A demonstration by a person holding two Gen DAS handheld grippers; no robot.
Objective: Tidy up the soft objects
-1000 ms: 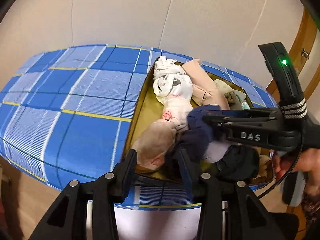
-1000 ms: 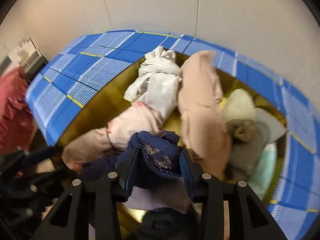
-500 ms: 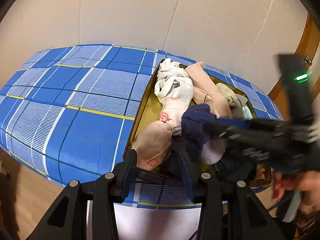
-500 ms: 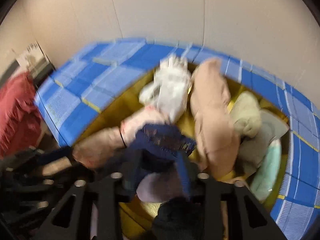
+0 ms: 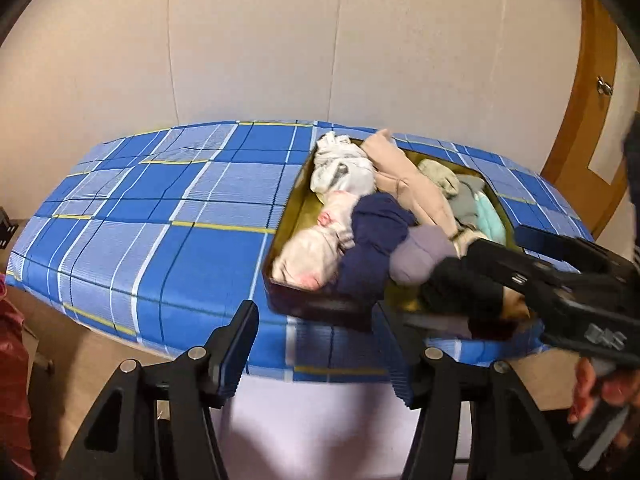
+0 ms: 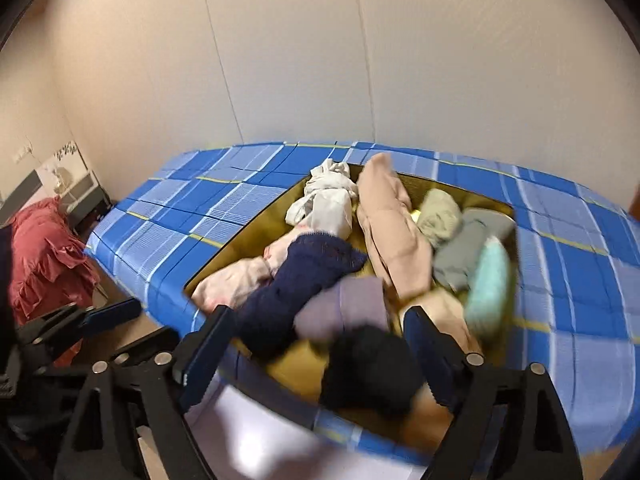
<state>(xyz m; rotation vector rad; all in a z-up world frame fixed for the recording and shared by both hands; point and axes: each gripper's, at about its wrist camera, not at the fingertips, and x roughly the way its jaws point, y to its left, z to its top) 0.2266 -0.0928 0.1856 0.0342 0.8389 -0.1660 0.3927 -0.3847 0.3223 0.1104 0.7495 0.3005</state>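
A dark gold tray full of soft clothes lies on the bed. A navy garment is draped across its near half, beside a pink piece, a lilac piece and a black piece. Farther back are a white bundle, a beige garment and a mint piece. My left gripper hovers short of the tray's near rim, its jaws opening with nothing between them. My right gripper is opening wide above the near clothes and presses on none.
A blue plaid cover spreads over the bed to the left of the tray. A pale wall runs behind the bed. A wooden door stands at the right, and a red cloth is heaped by the bed's left end.
The right gripper has let go of the navy garment, which now lies in the tray. Both grippers have pulled back from the tray, and both sets of jaws have widened.
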